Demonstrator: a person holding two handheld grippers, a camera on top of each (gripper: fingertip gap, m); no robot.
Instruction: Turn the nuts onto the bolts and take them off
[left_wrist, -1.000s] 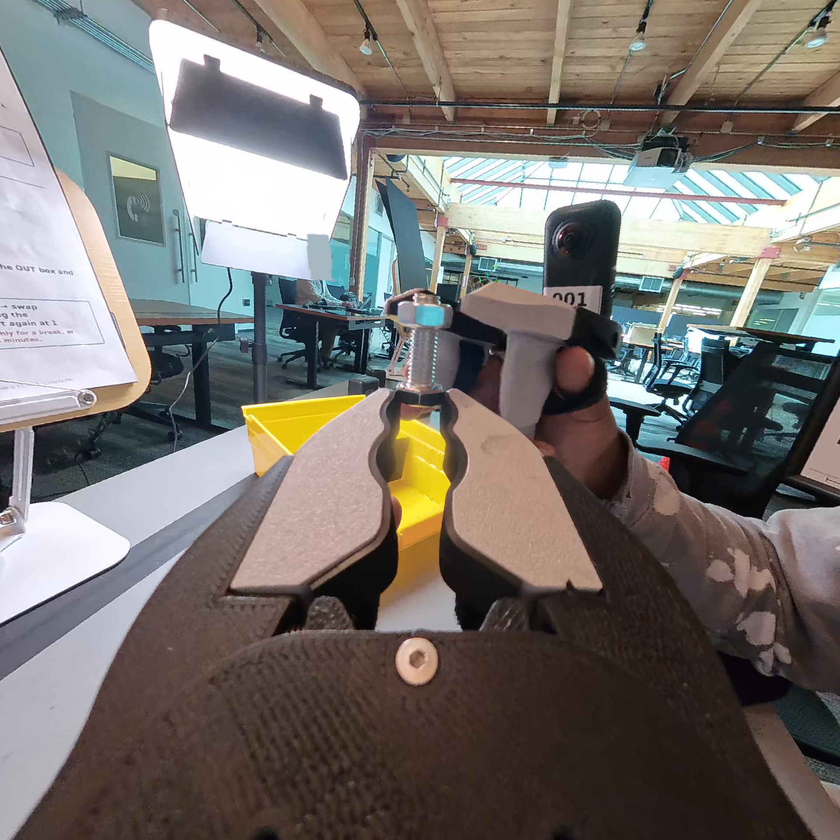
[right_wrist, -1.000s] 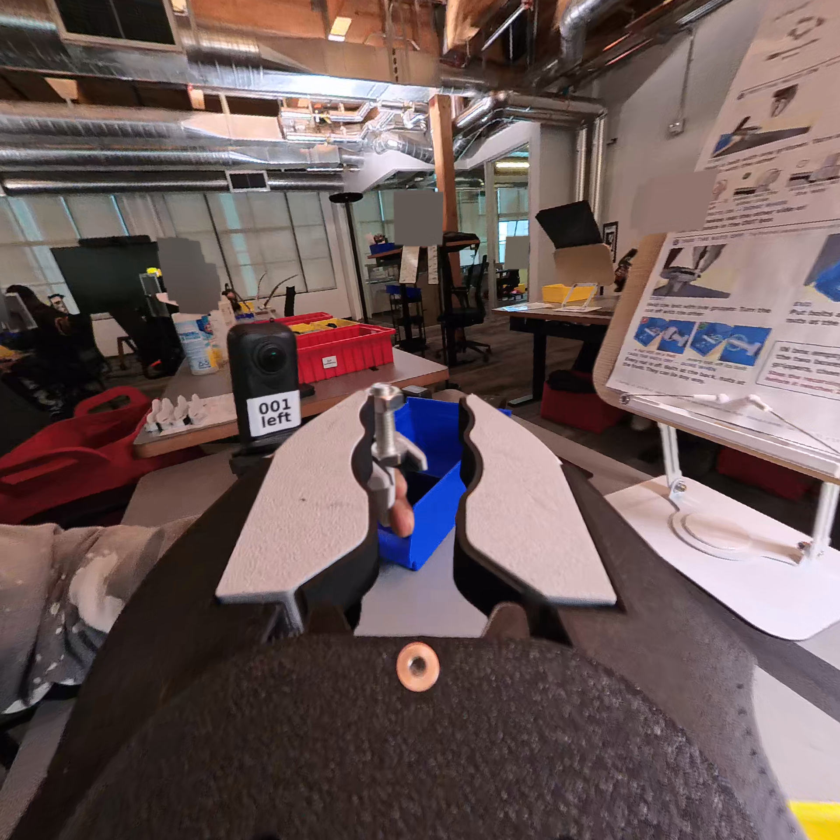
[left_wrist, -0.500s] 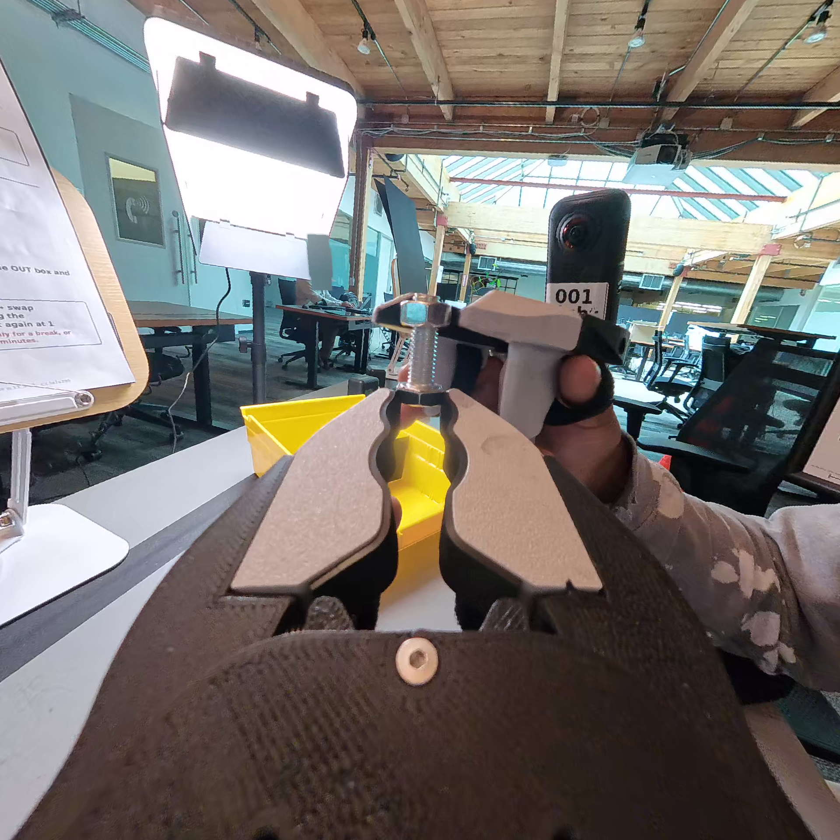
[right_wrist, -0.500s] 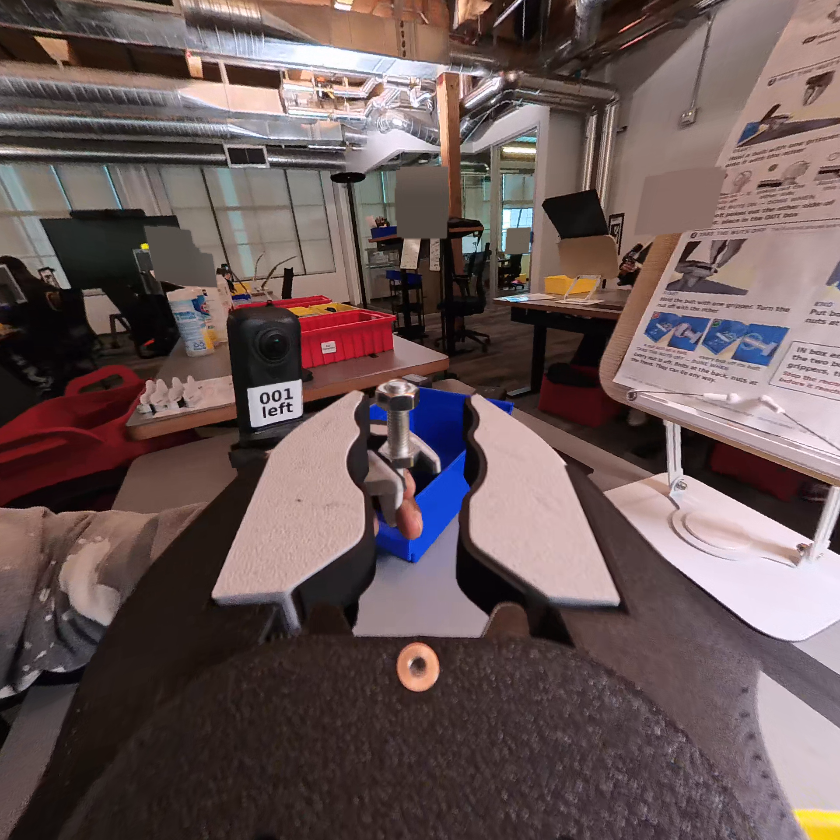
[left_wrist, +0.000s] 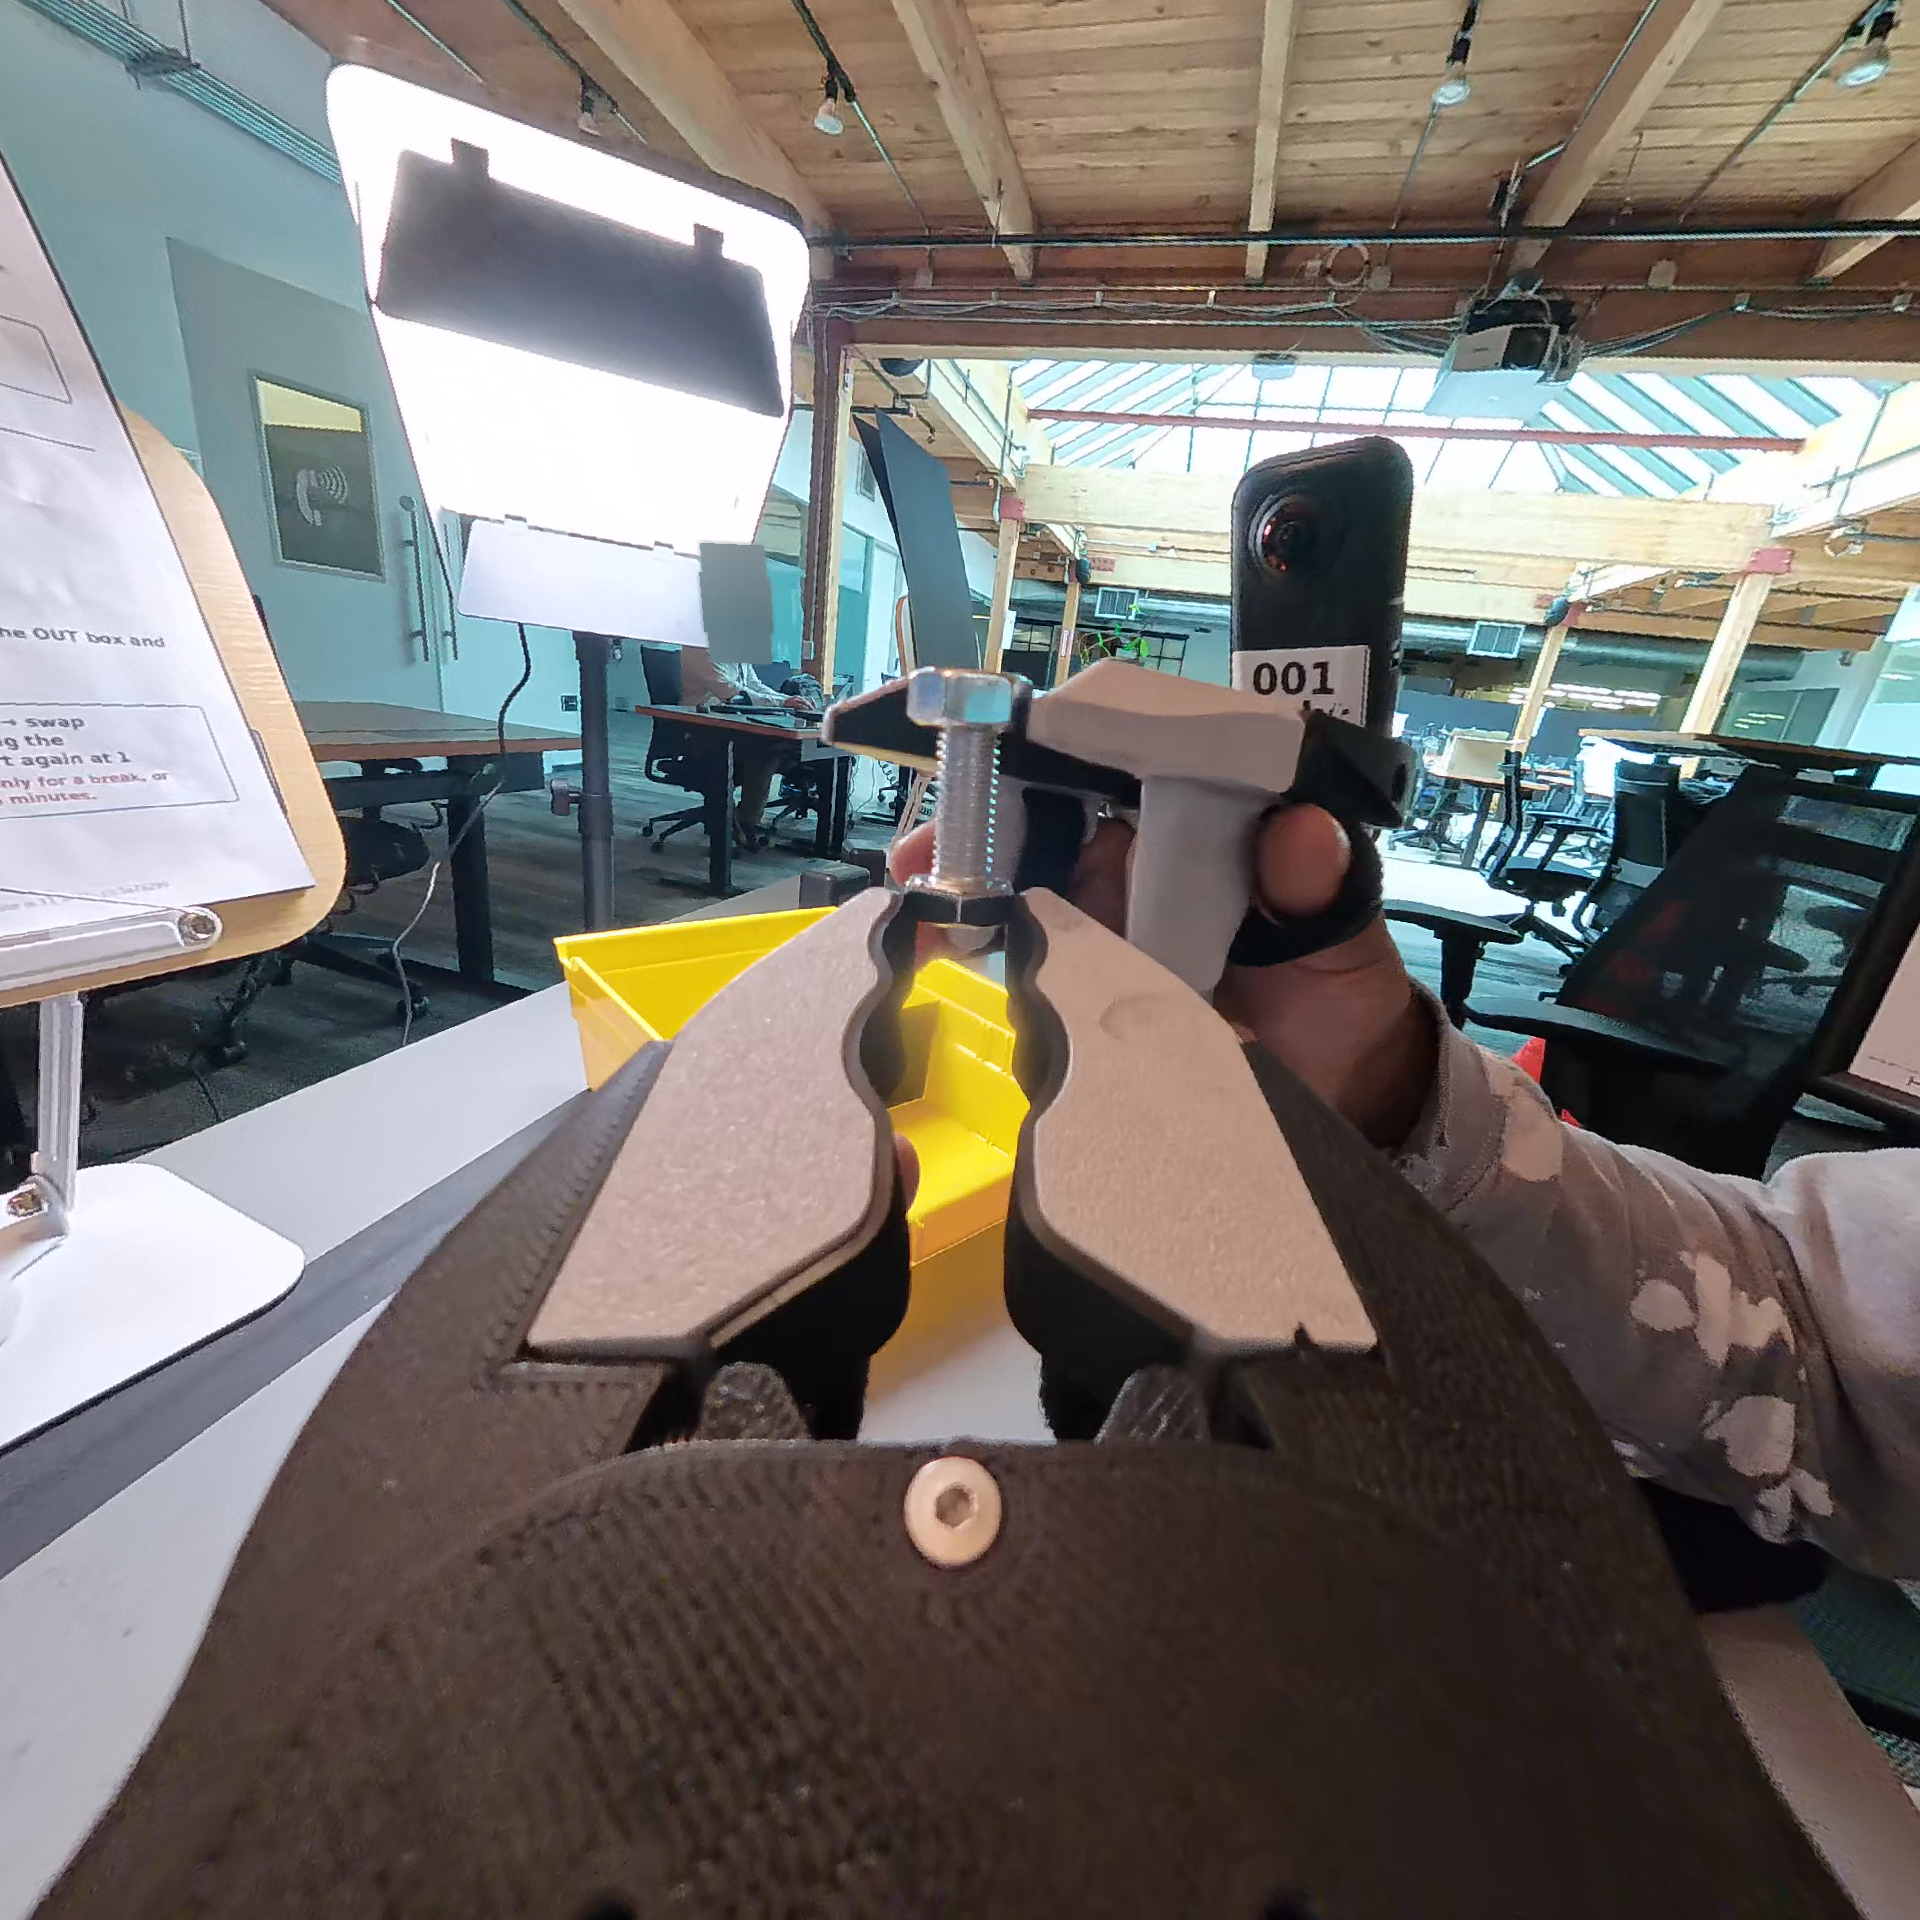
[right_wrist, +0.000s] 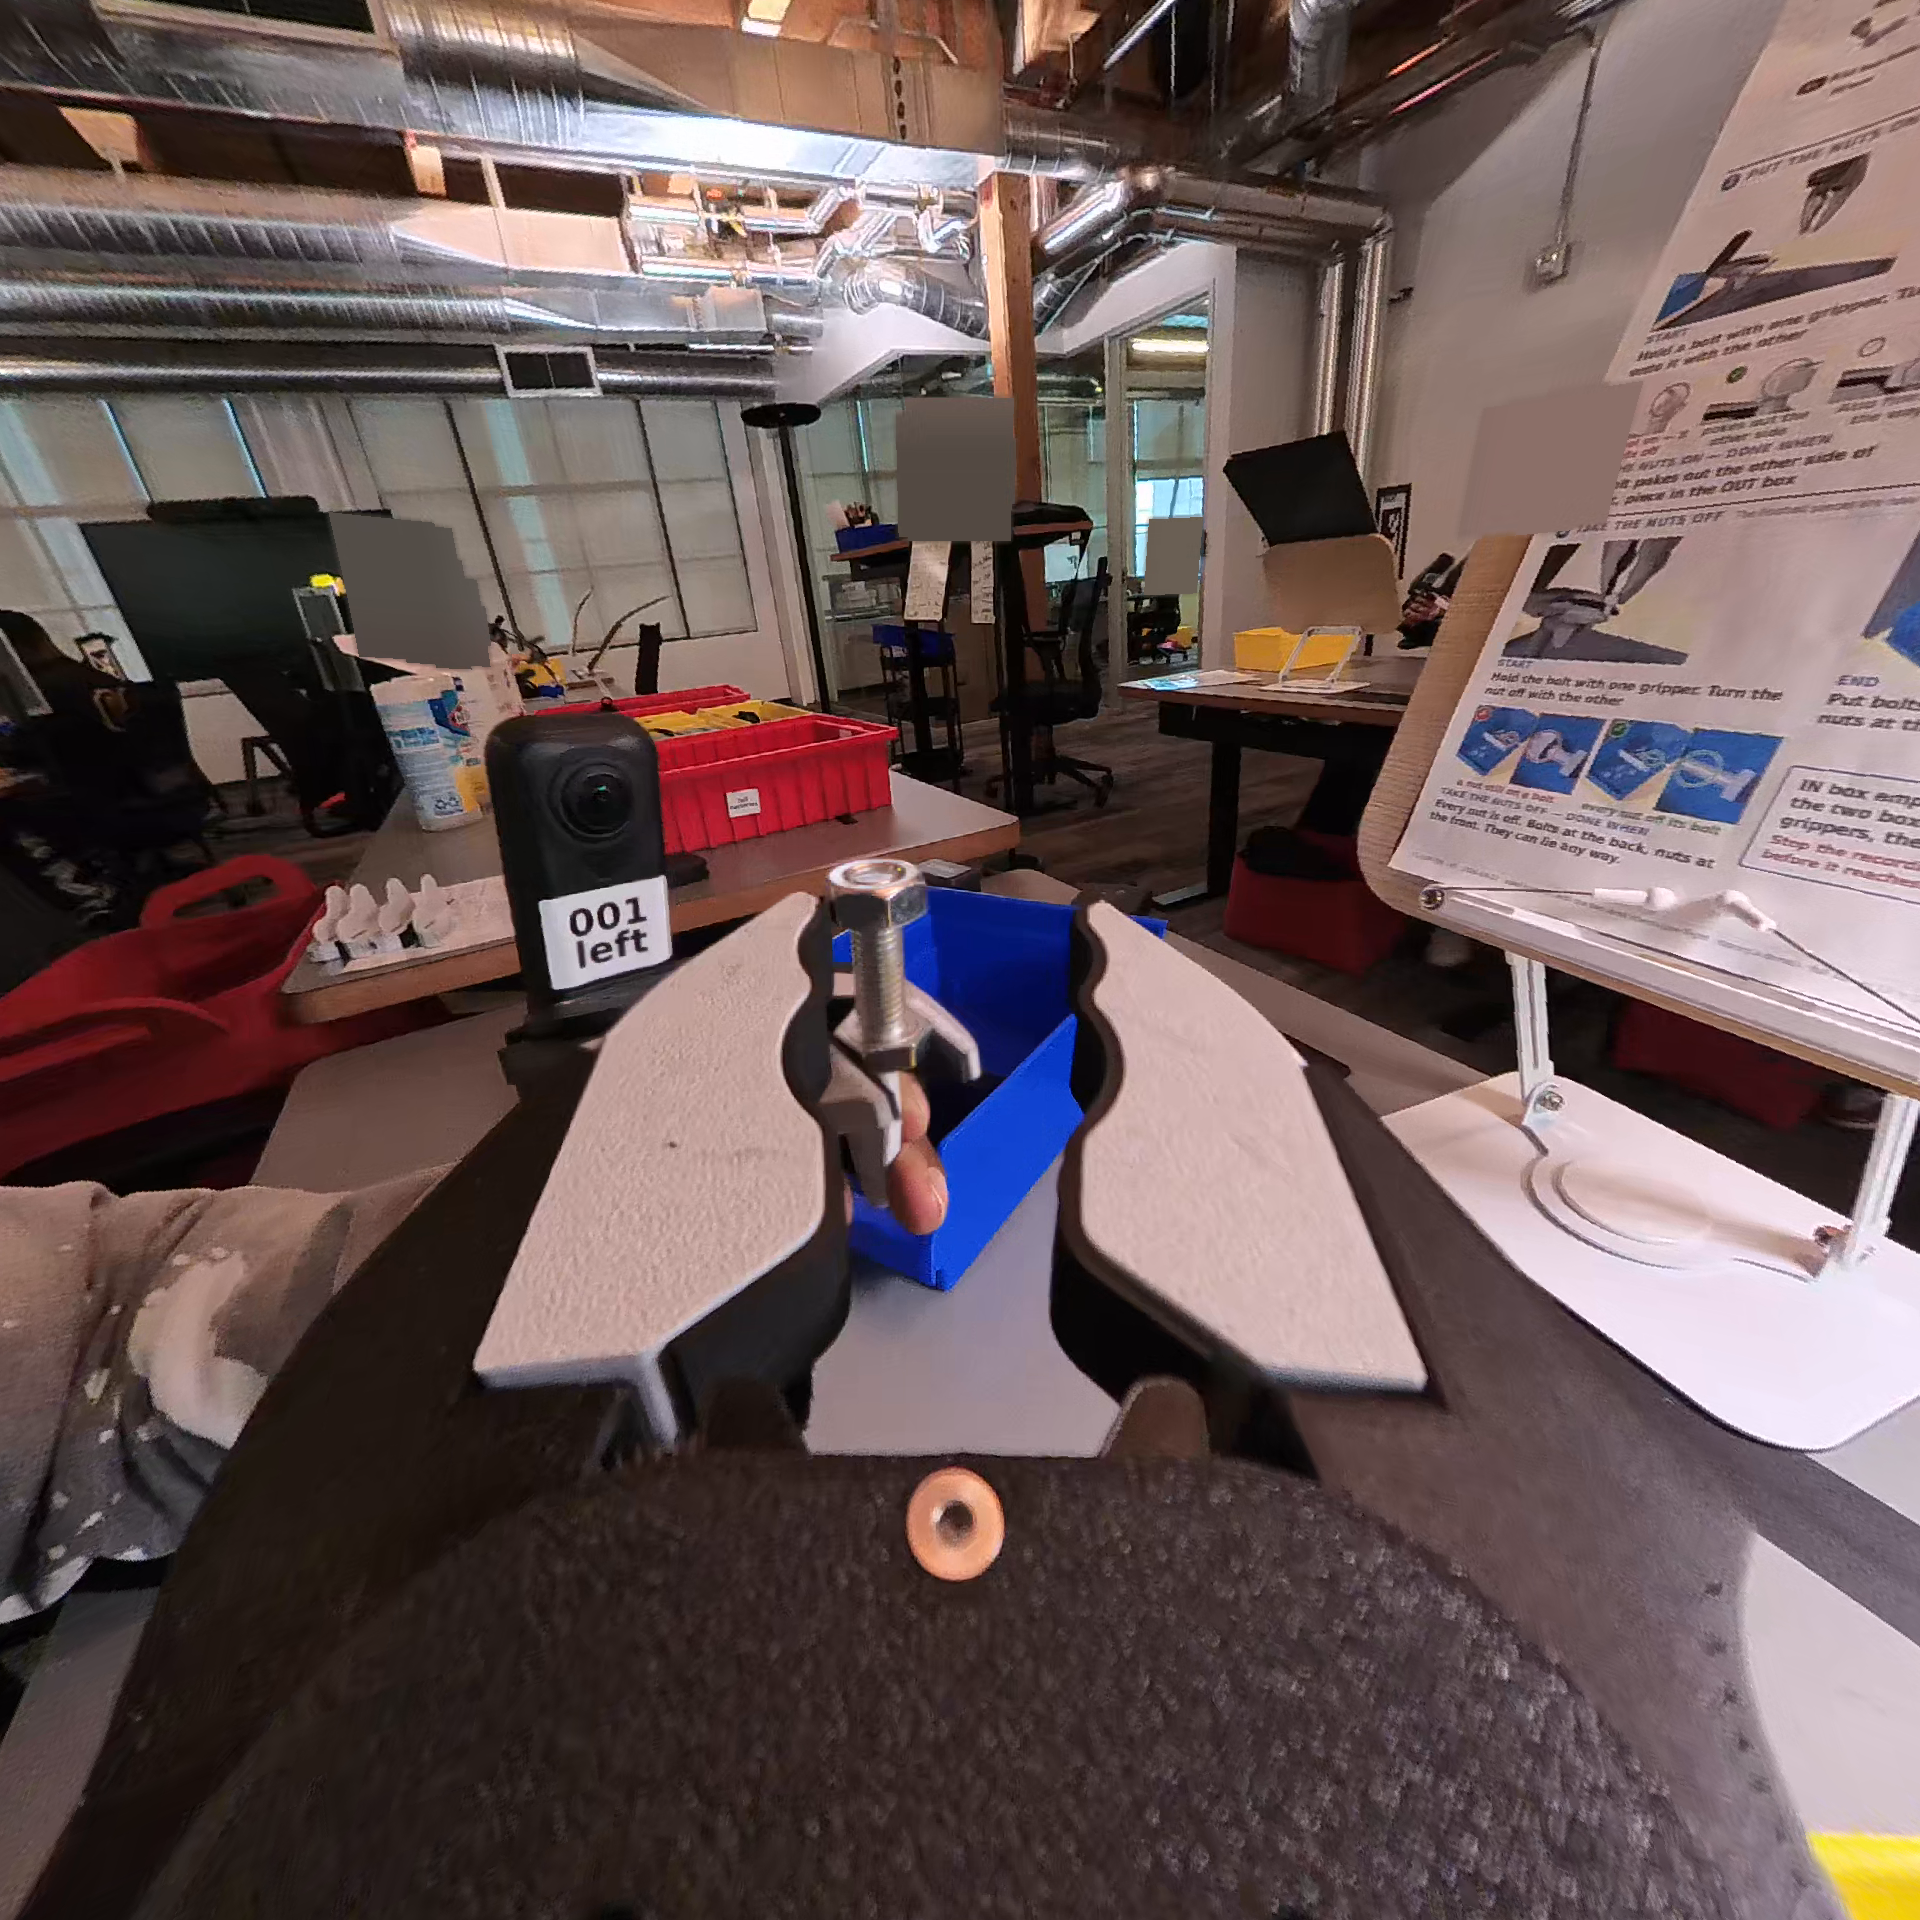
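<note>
Left tool (left_wrist: 958, 920): its 2 grey fingers were pressed in on the hex nut (left_wrist: 956, 902) at their tips, pinching it from both sides.
Nut: sat low on the thread of the bolt (left_wrist: 964, 800), just above the left tool's fingertips (left_wrist: 871, 925).
Bolt: stood upright in the air above the desk (left_wrist: 343, 1153), head (left_wrist: 961, 698) on top, threaded shank bare between head and nut.
Right tool (right_wrist: 951, 935): in its own view the 2 fingers were spread wide, the bolt standing in the gap close to the left finger (right_wrist: 707, 1122); in the left wrist view it reached in from the right with its tips level with the bolt head — whether they touched the head could not be told.
Hands: a thumb (left_wrist: 1304, 862) and a pale patterned sleeve (left_wrist: 1621, 1288) showed behind the right tool; a fingertip (right_wrist: 920, 1174) showed under the left tool in the right wrist view.
Yellow bin (left_wrist: 665, 987): on the desk beyond the left tool, partly hidden by its fingers.
Blue bin (right_wrist: 997, 1049): on the desk beyond the right tool, seen through the gap.
Instruction sheet on a stand (right_wrist: 1683, 665): at the right edge of the desk — its white base (right_wrist: 1662, 1278) rested flat.
</note>
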